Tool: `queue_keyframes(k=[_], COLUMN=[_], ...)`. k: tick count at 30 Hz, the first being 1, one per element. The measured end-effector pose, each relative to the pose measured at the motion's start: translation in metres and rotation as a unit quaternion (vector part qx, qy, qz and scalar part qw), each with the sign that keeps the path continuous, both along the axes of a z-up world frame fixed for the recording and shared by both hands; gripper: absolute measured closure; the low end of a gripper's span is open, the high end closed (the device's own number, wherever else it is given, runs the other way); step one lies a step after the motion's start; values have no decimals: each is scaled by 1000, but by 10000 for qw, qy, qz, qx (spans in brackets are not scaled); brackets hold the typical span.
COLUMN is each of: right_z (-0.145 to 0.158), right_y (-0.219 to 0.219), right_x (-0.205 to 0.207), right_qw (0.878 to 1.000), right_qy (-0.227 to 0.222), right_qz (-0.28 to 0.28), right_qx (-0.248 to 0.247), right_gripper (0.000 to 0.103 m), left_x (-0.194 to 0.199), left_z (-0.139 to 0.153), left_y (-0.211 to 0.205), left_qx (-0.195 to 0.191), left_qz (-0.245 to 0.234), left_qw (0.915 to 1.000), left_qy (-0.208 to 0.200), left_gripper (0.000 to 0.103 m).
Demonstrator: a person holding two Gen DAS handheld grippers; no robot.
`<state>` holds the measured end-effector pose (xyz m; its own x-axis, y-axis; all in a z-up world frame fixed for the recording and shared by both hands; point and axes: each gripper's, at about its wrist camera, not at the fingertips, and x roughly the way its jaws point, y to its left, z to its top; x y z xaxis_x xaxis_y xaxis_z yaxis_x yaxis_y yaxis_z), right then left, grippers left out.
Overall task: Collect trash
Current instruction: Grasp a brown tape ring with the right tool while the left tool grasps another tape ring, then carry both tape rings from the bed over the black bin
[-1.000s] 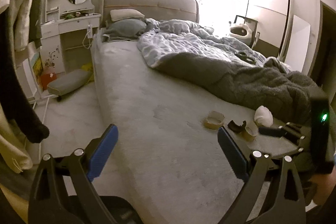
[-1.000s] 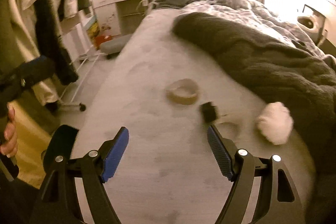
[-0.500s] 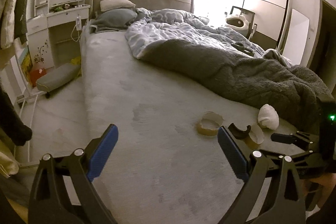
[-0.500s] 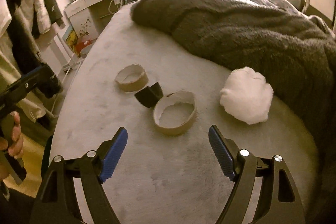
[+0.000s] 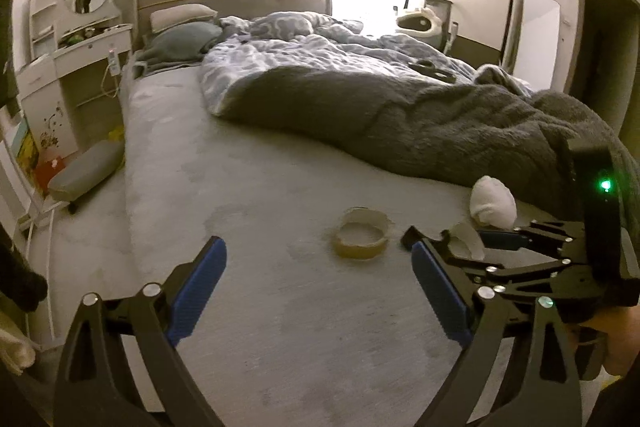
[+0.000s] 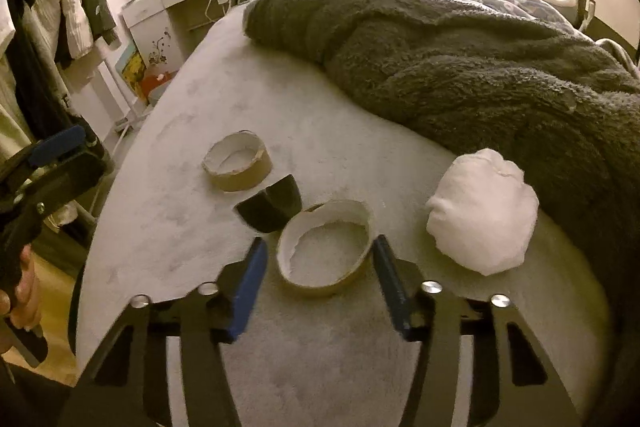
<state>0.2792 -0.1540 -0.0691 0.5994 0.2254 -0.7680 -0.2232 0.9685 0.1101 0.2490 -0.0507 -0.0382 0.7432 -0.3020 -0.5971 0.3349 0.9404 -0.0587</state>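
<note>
Several bits of trash lie on the grey bed sheet (image 6: 200,75) near the foot. My right gripper (image 6: 320,245) is shut on the nearer cardboard tape ring (image 6: 316,289), one blue pad on each side of its wall. A black curled scrap (image 6: 272,205) touches that ring, and a second cardboard ring (image 6: 240,183) lies just beyond. A white crumpled wad (image 6: 480,219) rests to the right against the blanket. My left gripper (image 5: 317,249) hovers over bare sheet, its jaws closing slightly with nothing between them. The far ring (image 5: 362,247) sits just ahead of its right finger.
A dark fuzzy blanket (image 6: 460,67) and a patterned duvet (image 5: 320,51) cover the right half of the bed. Left of the bed stand a white vanity with a mirror (image 5: 80,43), a padded stool (image 5: 84,171) on the floor and hanging clothes (image 6: 60,7).
My right gripper came down over the nearer cardboard ring and closed its jaws onto it. My left gripper moved forward and lower over the bed, its jaws slightly narrower.
</note>
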Motion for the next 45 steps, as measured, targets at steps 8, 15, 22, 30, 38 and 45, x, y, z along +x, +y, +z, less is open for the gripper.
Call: queue_keyframes(k=[8, 15, 22, 30, 38, 45], right_z=[7, 22, 32, 39, 37, 46], right_y=[-7, -37, -64, -81, -92, -93], right_x=[-11, -21, -30, -38, -42, -48], right_qw=[9999, 9994, 9986, 9978, 9977, 9972], right_qy=[-42, -191, -278, -328, -300, -384], right_qz=[96, -28, -119, -129, -148, -121], right_qx=[31, 293, 443, 569, 589, 625], right_gripper=[56, 56, 56, 56, 56, 56], left_x=[11, 26, 41, 55, 61, 56], left_z=[-12, -27, -41, -54, -62, -54], left_y=[-25, -35, -39, -40, -55, -55], left_qx=[62, -80, -305, -542, -366, -468], left_qz=[-24, 133, 319, 402, 357, 370], left_qw=[9998, 9991, 9973, 9943, 9946, 9951], left_qy=[183, 393, 595, 832, 900, 783], left_gripper=[18, 22, 26, 33, 48, 51])
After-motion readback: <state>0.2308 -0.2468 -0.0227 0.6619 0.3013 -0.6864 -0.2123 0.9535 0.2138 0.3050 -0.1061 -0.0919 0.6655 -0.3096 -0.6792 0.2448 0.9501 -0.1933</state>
